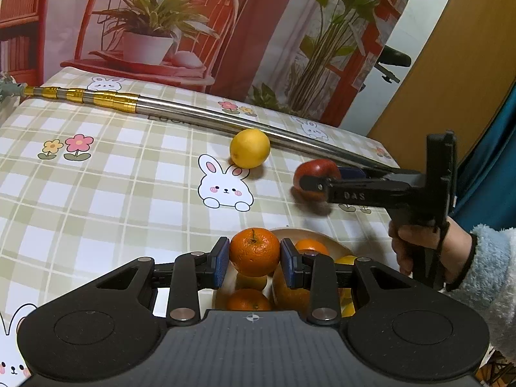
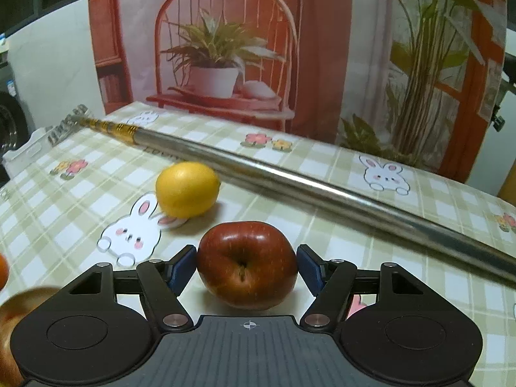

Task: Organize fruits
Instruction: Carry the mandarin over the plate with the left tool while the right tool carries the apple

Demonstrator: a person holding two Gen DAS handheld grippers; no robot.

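My left gripper (image 1: 254,256) is shut on an orange mandarin (image 1: 254,245), held just above a tan bowl (image 1: 309,233) with several oranges and yellow fruit in it. My right gripper (image 2: 246,269) is shut on a red apple (image 2: 246,258), its blue pads pressed on both sides; the apple sits low over the cloth. In the left wrist view the same apple (image 1: 317,169) shows to the right beyond the bowl, gripped by the right gripper (image 1: 329,179). A yellow lemon (image 1: 250,148) (image 2: 187,188) lies loose on the checked tablecloth farther back.
A long steel pole with gold bands (image 1: 225,119) (image 2: 290,177) lies diagonally across the table behind the fruit. A hand (image 1: 416,242) in a fluffy pale-blue sleeve (image 1: 483,258) holds the right gripper. The bowl's edge (image 2: 19,303) shows at lower left. A printed backdrop stands behind.
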